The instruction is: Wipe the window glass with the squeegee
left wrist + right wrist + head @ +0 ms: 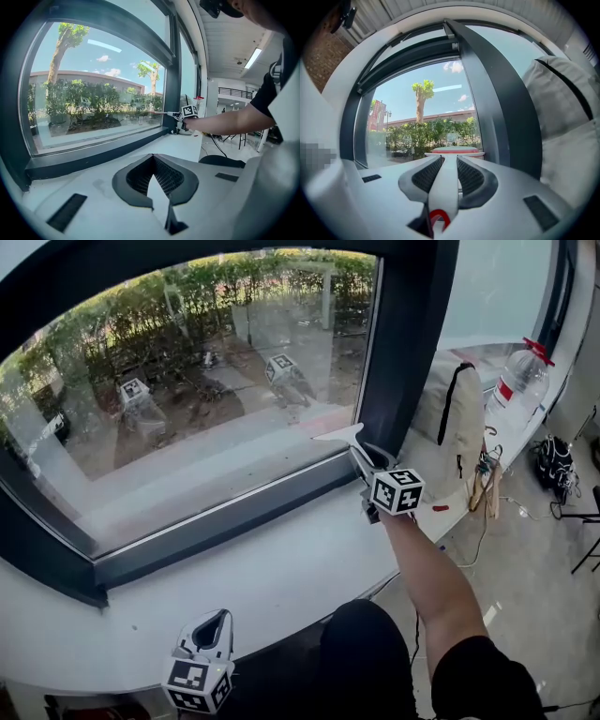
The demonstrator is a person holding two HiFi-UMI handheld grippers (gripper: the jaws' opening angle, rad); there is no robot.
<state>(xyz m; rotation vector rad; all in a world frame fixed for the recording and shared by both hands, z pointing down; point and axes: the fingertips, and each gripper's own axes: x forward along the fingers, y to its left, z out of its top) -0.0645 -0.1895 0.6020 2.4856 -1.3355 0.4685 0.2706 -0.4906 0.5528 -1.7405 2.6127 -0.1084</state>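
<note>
My right gripper (372, 469) clamped the light squeegee (341, 436) by its stiff handle; the blade was probably soft. My left gripper (221, 617) sat closed, empty.

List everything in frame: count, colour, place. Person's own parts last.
window glass: 1, clear, straight ahead, reflects both marker cubes
window frame: 1, dark, around the glass
sill: 1, white, below the glass
squeegee: 1, white with red, blade by the pane's lower right corner
bottle: 1, clear with red cap, far right on the sill
bag: 1, cream with black strap, on the sill left of the bottle
cables: several, black, floor at right
left gripper: 1, white, by the sill's near edge, jaws together, empty
right gripper: 1, white, jaws closed on the squeegee handle
arm: 1, behind the right gripper
</note>
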